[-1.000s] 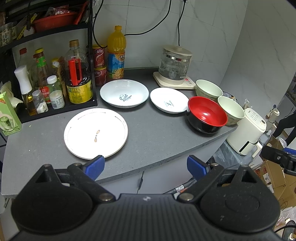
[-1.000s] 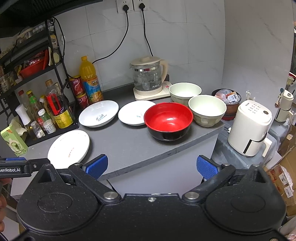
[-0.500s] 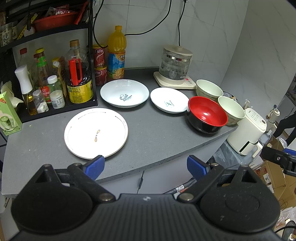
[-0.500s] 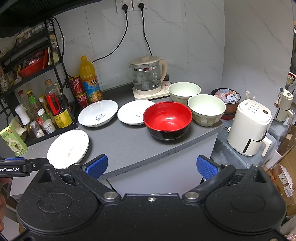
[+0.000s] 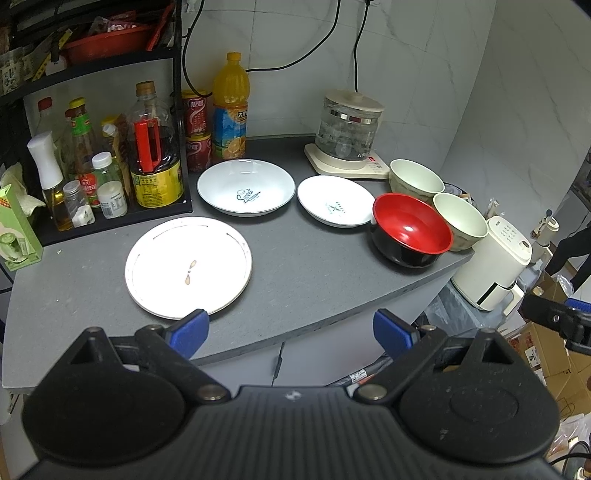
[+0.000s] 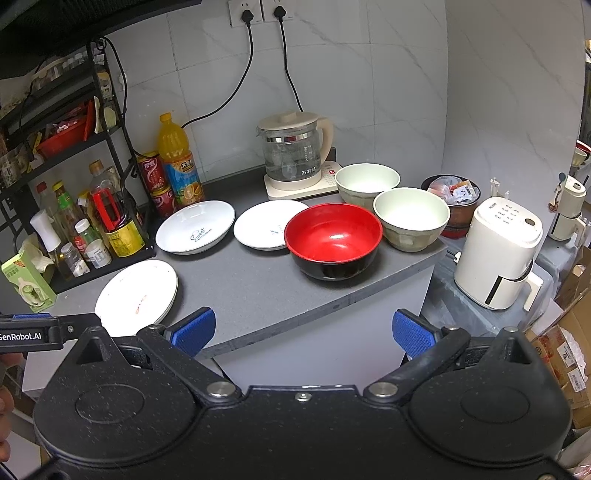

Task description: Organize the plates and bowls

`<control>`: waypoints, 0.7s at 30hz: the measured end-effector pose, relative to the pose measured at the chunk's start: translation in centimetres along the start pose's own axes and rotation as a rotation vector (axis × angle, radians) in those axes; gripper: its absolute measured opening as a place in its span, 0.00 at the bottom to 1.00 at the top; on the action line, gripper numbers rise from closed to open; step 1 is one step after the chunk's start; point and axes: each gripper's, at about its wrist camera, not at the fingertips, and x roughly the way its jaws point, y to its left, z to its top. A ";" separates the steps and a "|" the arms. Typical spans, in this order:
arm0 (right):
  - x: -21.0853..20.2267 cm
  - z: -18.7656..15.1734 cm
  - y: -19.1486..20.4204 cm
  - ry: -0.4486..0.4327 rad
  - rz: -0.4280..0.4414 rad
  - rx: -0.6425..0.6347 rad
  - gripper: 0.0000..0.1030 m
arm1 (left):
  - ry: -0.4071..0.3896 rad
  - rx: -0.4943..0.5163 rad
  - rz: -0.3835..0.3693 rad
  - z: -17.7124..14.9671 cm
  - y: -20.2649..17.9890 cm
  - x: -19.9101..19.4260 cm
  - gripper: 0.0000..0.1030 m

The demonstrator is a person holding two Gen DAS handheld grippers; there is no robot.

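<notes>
— White flat plate [image 5: 188,266] lies on the counter [image 5: 314,280], left of the red bowl [image 6: 333,236]. Which tool is nearer?
— The left tool [image 5: 291,326] — plate straight ahead of its left fingertip; right tool [image 6: 302,330] faces the bowl. Both gape wide, empty.

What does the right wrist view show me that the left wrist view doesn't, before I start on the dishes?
Only the right wrist view shows the two white wall sockets with black plugs, the brown bin full of wrappers, and the left tool's tip at its left edge.

Only the left wrist view shows the right tool's tip at its right edge.

Both show the red-and-black bowl, two cream bowls, three white plates, the glass kettle and the white appliance. Both tools are open and empty.
</notes>
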 end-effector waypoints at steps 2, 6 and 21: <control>0.0 0.0 0.0 0.001 0.000 0.000 1.00 | 0.000 0.000 -0.001 0.0 0.0 0.0 0.92; 0.0 0.1 -0.2 -0.001 -0.001 0.002 1.00 | 0.001 0.001 0.000 0.1 -0.2 0.0 0.92; 0.2 0.4 -0.7 0.008 0.008 0.001 1.00 | 0.007 0.000 0.007 0.2 -0.5 -0.1 0.92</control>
